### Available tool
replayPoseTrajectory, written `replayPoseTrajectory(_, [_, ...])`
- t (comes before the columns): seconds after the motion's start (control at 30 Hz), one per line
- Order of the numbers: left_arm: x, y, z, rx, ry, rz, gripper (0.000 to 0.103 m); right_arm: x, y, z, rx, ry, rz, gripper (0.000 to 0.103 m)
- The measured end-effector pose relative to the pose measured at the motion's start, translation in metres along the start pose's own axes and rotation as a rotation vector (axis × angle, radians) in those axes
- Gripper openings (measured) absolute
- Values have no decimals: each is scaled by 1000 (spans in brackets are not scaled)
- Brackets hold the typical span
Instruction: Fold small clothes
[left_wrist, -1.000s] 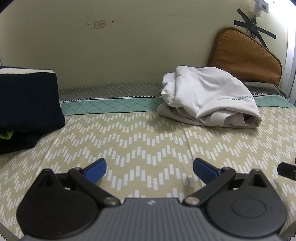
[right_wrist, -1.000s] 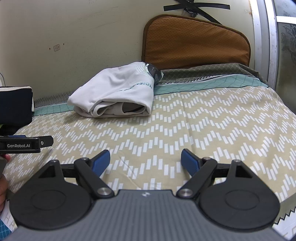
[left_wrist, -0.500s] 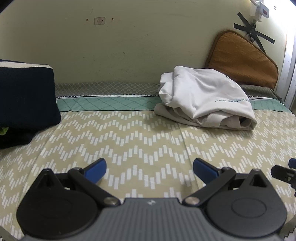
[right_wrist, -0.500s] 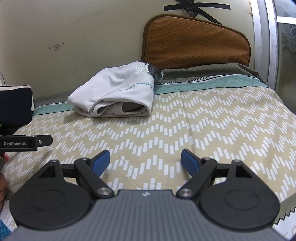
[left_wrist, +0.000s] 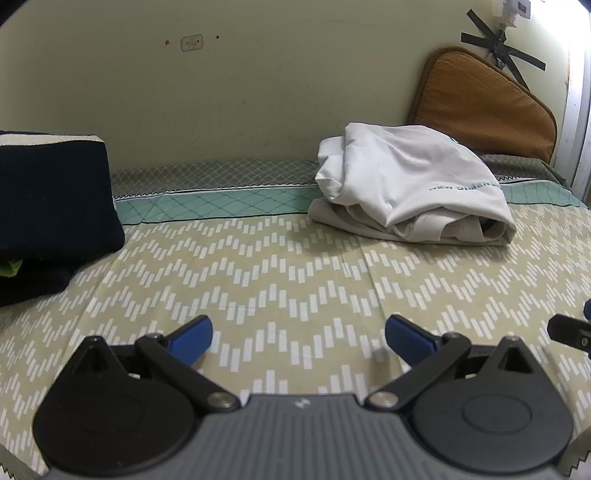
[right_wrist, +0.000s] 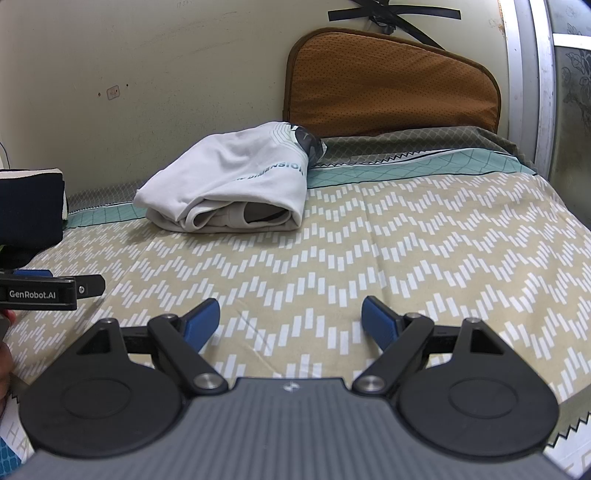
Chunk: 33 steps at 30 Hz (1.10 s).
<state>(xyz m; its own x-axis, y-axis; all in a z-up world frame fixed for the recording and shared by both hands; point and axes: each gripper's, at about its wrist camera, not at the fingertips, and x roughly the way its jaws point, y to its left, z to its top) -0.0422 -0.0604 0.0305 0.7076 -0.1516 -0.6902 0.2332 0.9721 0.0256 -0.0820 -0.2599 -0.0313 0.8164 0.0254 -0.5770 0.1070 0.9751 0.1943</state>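
A white folded shirt with teal lettering lies on the bed near the wall; it also shows in the right wrist view. My left gripper is open and empty, low over the patterned sheet, well short of the shirt. My right gripper is open and empty, also over the sheet in front of the shirt. The left gripper's side shows at the left edge of the right wrist view.
A dark navy folded stack sits at the left by the wall. A brown cushion leans on the wall behind the shirt. The bed sheet has a zigzag pattern. A window frame stands at the right.
The left gripper has turned slightly left and tilted up, so the shirt sits further right in its view. The right gripper has barely moved. Both stay open.
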Motion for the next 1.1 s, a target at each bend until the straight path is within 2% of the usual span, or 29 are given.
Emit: replayPoseTrajectory(1.1, [-2, 1, 1, 6, -13, 32, 103, 0, 0, 0, 0, 0, -1, 86])
